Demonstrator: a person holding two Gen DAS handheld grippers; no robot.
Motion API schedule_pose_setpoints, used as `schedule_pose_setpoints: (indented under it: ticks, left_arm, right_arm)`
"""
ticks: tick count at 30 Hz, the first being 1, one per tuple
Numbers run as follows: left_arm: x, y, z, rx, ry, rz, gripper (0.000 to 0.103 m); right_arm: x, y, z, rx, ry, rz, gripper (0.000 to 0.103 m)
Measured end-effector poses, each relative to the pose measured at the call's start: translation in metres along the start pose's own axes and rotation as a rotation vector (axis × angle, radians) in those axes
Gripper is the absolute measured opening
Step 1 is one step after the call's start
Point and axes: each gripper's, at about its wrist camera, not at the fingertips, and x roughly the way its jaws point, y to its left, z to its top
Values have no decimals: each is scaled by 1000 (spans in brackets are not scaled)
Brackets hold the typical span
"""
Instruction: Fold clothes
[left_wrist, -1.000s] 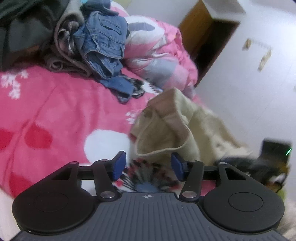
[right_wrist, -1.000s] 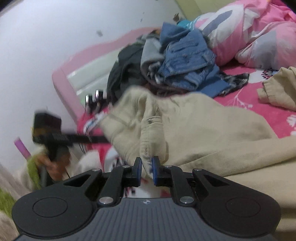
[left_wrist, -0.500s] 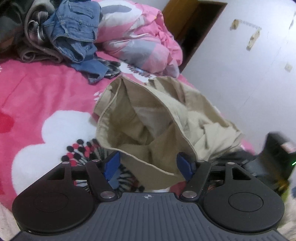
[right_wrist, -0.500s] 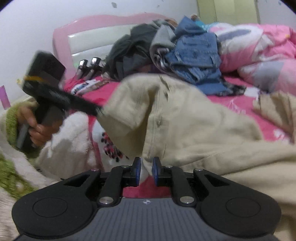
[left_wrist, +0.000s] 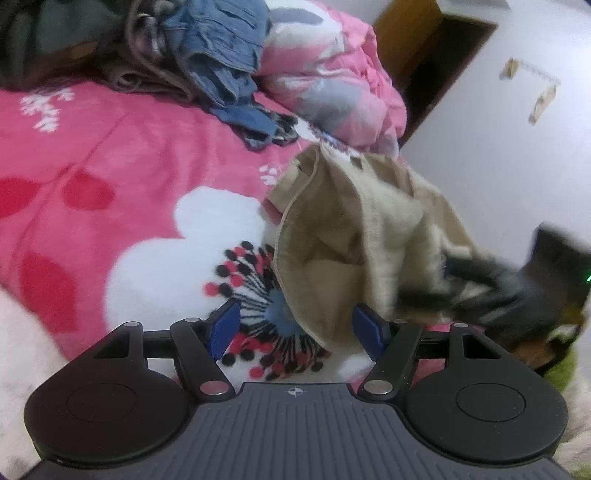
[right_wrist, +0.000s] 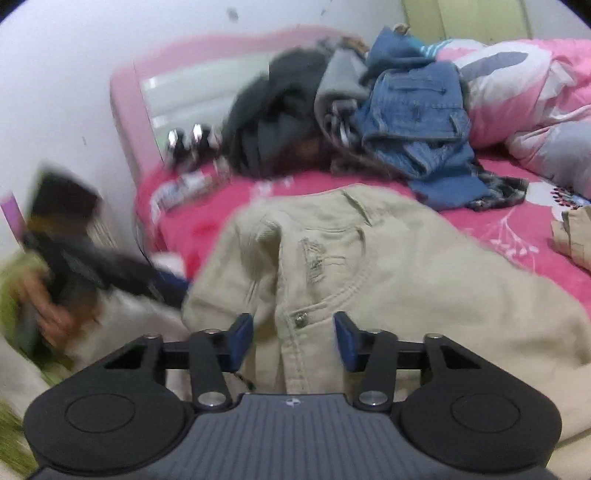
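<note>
The beige trousers (right_wrist: 388, 266) lie unfolded on the bed (left_wrist: 110, 155), clothes pile (right_wrist: 388, 122) at 12 o'clock untouched, left tool (left_wrist: 295, 330) open empty, right tool (right_wrist: 293, 338) opening, gripping nothing.

A bed with a bright pink fleece blanket (left_wrist: 110, 155) printed with white flowers carries crumpled beige cotton trousers (right_wrist: 388, 258) near the front, a heap of blue denim and grey clothes (right_wrist: 406, 122) behind, and a bunched pink-and-grey quilt (left_wrist: 332, 74) beside that heap.
</note>
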Motion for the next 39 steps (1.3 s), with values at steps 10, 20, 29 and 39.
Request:
schedule_pose_setpoints:
  ticks: [10,20,29,39]
  left_arm:
    - [-4,-16,-3,-60,17,-304,75]
    - [35,-33,8,-152,37,-307,88]
    - [68,-18,-6,-267,167,-154,32]
    - [64,-16,-9,-222,174,-94,16]
  right_arm:
    - [-72,-23,20,185,-340,0,13]
    - [-28,50,-27,-144,-86,-67,14]
    - [-20,75,-60,-286,25,-90,18]
    - [-86,-5,35,-68,-119,22,58]
